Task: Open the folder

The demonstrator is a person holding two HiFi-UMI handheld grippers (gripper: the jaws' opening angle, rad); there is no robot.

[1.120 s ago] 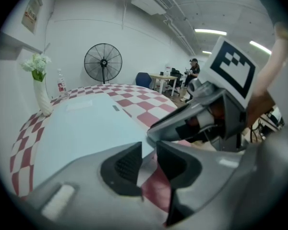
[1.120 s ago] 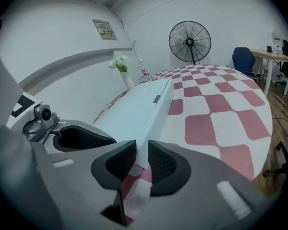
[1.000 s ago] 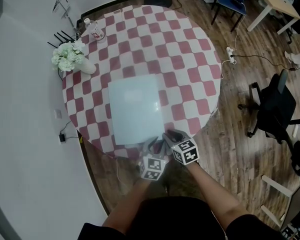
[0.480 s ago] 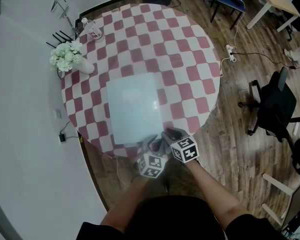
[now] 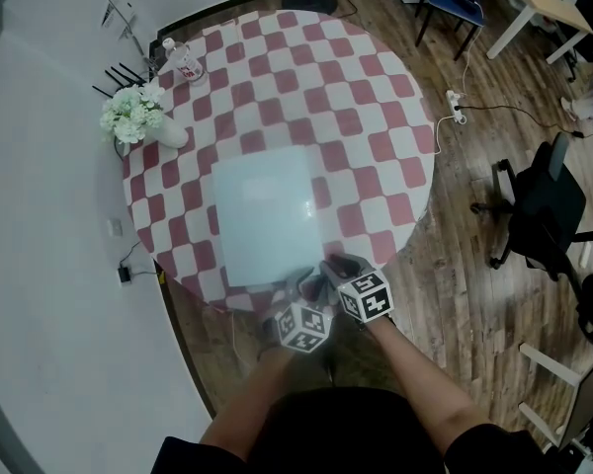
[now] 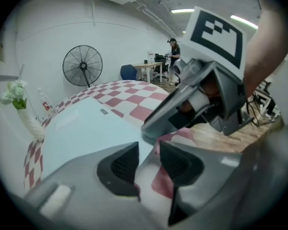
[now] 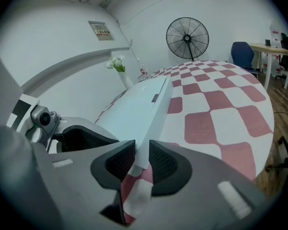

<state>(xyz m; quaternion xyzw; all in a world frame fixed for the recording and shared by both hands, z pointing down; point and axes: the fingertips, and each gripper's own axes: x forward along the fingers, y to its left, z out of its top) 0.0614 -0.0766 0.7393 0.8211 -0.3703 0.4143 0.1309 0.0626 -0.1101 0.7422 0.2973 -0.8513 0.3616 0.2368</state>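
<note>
A pale blue folder [image 5: 267, 213] lies flat and closed on the round checked table [image 5: 376, 97], towards its near side. Both grippers sit side by side at the folder's near right corner. My left gripper [image 5: 298, 286] is open; in the left gripper view its jaws [image 6: 149, 150] stand over the tablecloth just beside the folder's corner [image 6: 86, 128], with nothing pinched. My right gripper [image 5: 328, 268] has the folder's corner [image 7: 134, 109] between its jaws [image 7: 141, 155], which are closing; the pads do not press on it.
A vase of white flowers [image 5: 138, 115] and a water bottle [image 5: 185, 59] stand at the table's far left. A black office chair [image 5: 544, 210] and a power strip [image 5: 457, 107] are on the wooden floor to the right. A standing fan [image 7: 187, 38] is beyond the table.
My left gripper has rolled a little at the folder's corner. The right gripper and the folder have stayed where they were.
</note>
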